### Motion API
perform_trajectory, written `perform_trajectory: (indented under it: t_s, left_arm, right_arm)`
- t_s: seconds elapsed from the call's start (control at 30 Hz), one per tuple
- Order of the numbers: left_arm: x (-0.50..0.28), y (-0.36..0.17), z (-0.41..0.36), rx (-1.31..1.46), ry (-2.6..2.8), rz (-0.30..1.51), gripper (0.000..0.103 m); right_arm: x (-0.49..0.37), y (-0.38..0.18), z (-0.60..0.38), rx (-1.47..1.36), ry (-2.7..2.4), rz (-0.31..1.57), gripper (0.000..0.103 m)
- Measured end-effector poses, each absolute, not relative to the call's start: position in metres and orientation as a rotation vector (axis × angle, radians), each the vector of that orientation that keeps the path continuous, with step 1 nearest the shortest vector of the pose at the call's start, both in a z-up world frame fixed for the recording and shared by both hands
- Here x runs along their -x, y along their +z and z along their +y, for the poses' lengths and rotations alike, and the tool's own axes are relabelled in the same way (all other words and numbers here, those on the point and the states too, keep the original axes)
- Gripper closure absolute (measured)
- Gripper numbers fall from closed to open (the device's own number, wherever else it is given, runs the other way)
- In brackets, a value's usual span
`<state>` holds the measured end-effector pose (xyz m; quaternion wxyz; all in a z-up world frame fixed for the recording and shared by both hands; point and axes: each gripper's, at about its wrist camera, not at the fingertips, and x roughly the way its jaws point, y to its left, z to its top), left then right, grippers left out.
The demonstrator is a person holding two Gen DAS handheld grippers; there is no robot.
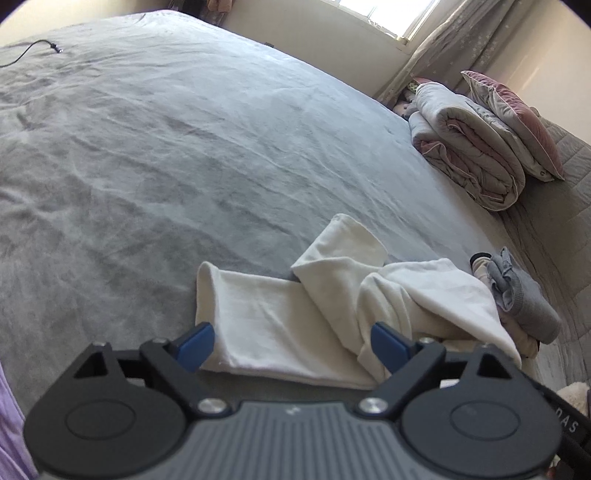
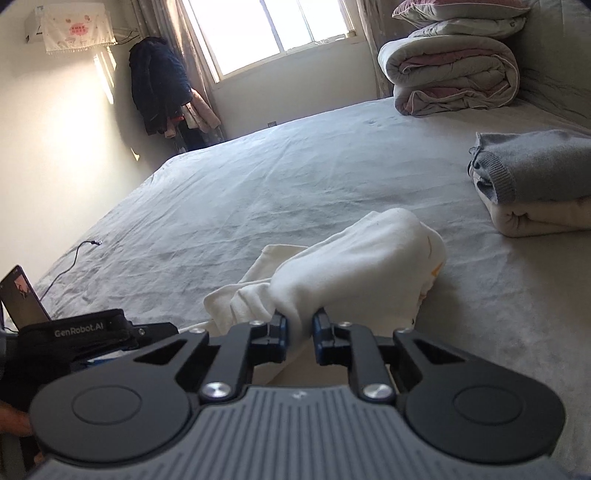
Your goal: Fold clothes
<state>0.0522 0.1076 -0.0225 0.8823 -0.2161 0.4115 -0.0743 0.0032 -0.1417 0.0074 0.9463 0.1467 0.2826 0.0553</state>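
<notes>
Grey folded sweater (image 2: 535,170) beside white garment (image 2: 354,266).

A crumpled white garment (image 1: 332,314) lies half-folded on the grey bedsheet (image 1: 184,166), one bunched edge lifted.

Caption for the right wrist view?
Right gripper pinches the white garment off the grey bed, folded clothes stacked beyond.

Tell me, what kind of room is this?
It looks like a bedroom. There is a big bed with a grey sheet, a rolled-up quilt with a pillow on top, and a curtained window.
</notes>
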Motion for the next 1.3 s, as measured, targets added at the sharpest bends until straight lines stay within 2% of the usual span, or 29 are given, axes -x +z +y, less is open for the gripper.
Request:
perform_trajectory:
  t_s: [0.07,0.3,0.47,0.63,0.73,0.87,1.13,1.3]
  left_arm:
    - [-0.053,-0.025,0.109,0.482,-0.172,0.872,0.018]
    - [-0.054,-0.03,0.098,0.468,-0.219,0.884,0.023]
    - [-0.059,-0.035,0.093,0.468,-0.241,0.904,0.038]
    - [-0.057,-0.034,0.087,0.441,-0.259,0.908,0.041]
    - [-0.056,-0.035,0.083,0.418,-0.268,0.911,0.053]
    - [-0.058,-0.039,0.081,0.422,-0.278,0.929,0.06]
    - [-0.059,-0.048,0.07,0.402,-0.309,0.934,0.066]
    - [-0.057,-0.05,0.061,0.387,-0.333,0.911,0.066]
  right_arm:
    - [0.0,0.012,-0.147,-0.309,0.105,0.565,0.086]
    - [0.008,0.021,-0.161,-0.344,0.077,0.544,0.087]
    - [0.017,0.029,-0.162,-0.311,0.054,0.498,0.089]
    - [0.024,0.037,-0.173,-0.31,0.005,0.454,0.092]
    - [0.025,0.04,-0.183,-0.318,-0.028,0.446,0.092]
    - [0.026,0.04,-0.194,-0.321,-0.076,0.446,0.093]
    - [0.021,0.032,-0.208,-0.306,-0.138,0.48,0.093]
    - [0.018,0.026,-0.21,-0.331,-0.124,0.513,0.088]
